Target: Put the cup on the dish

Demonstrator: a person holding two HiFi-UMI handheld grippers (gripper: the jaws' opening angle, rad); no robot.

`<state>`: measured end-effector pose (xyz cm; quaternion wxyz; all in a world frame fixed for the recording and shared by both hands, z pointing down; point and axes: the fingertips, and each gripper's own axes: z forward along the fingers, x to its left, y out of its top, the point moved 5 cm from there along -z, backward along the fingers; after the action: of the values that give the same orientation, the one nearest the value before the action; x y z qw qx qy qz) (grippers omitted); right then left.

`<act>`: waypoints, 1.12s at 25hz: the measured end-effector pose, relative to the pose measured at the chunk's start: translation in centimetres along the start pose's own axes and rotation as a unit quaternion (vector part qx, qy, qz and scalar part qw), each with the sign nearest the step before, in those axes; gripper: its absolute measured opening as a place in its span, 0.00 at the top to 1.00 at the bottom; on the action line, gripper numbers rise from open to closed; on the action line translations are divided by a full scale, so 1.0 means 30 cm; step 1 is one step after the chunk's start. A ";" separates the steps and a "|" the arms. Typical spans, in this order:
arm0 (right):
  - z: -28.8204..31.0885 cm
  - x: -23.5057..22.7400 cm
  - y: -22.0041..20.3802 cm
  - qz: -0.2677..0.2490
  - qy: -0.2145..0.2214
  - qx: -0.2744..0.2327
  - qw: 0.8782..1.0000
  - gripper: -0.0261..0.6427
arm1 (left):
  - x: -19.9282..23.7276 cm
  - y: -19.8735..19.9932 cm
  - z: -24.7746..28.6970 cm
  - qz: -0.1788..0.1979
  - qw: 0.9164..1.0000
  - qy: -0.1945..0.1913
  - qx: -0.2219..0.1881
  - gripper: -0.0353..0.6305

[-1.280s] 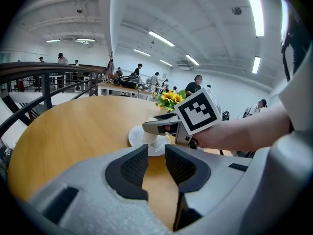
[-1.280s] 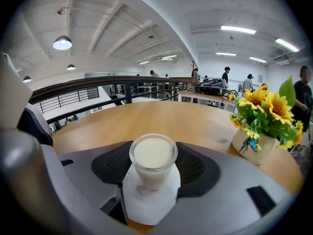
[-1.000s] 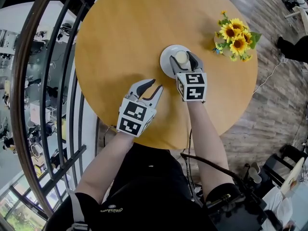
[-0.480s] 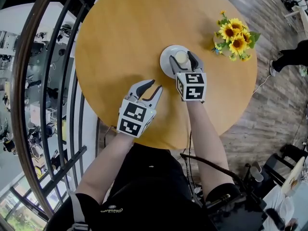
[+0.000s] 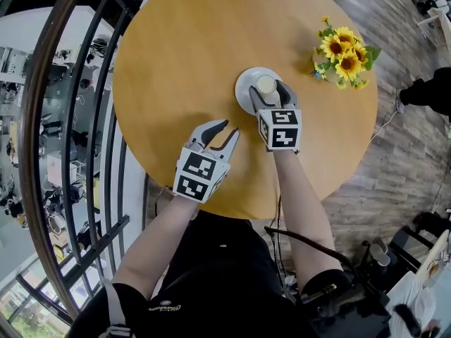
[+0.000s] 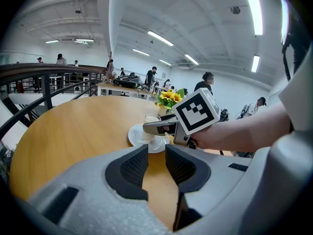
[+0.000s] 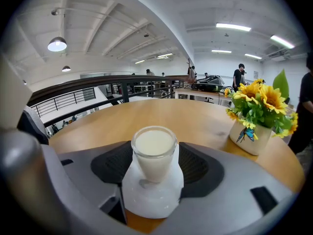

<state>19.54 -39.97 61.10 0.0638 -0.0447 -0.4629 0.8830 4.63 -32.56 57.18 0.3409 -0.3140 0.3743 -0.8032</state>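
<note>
Right tongs (image 5: pixel 268 89), clasping the cup (image 7: pixel 153 151) seated on the dish (image 5: pixel 243 83), should spread evenly and gently; left tongs (image 5: pixel 232 127) hang narrow, empty.

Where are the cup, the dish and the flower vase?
cup (image 7: pixel 154 166): right gripper view, on its glass wall.
dish (image 7: pixel 165 200): right gripper view, on its bare near part.
vase (image 7: pixel 254 140): right gripper view, on its white body.

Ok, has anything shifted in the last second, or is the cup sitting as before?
Nothing on the table visibly moved. The right gripper stays closed on the cup, which stands on the dish; the left gripper stays idle, jaws slightly apart. Only a passer-by at the right edge shifted.
</note>
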 end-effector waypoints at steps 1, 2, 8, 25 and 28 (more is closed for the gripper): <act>-0.002 -0.002 -0.007 0.001 -0.001 0.001 1.000 0.55 | -0.003 -0.005 0.001 0.000 1.000 0.000 0.001 0.78; -0.002 -0.002 -0.015 0.002 -0.001 0.003 1.000 0.55 | -0.005 -0.010 0.002 -0.001 1.000 0.000 0.003 0.78; -0.014 0.011 -0.066 0.001 0.003 0.023 1.000 0.55 | -0.020 -0.027 0.005 0.001 1.000 -0.003 0.008 0.78; -0.295 0.004 0.000 0.019 0.007 -0.027 0.999 0.55 | -0.124 0.068 -0.033 0.021 0.999 -0.001 -0.024 0.78; -0.378 0.003 0.052 0.023 0.010 -0.054 0.998 0.56 | -0.145 0.110 -0.048 0.028 0.999 -0.002 -0.036 0.78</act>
<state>20.90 -31.63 53.40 0.0451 -0.0676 -0.5078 0.8576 7.06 -30.21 52.66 0.3523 -0.3171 0.4113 -0.7786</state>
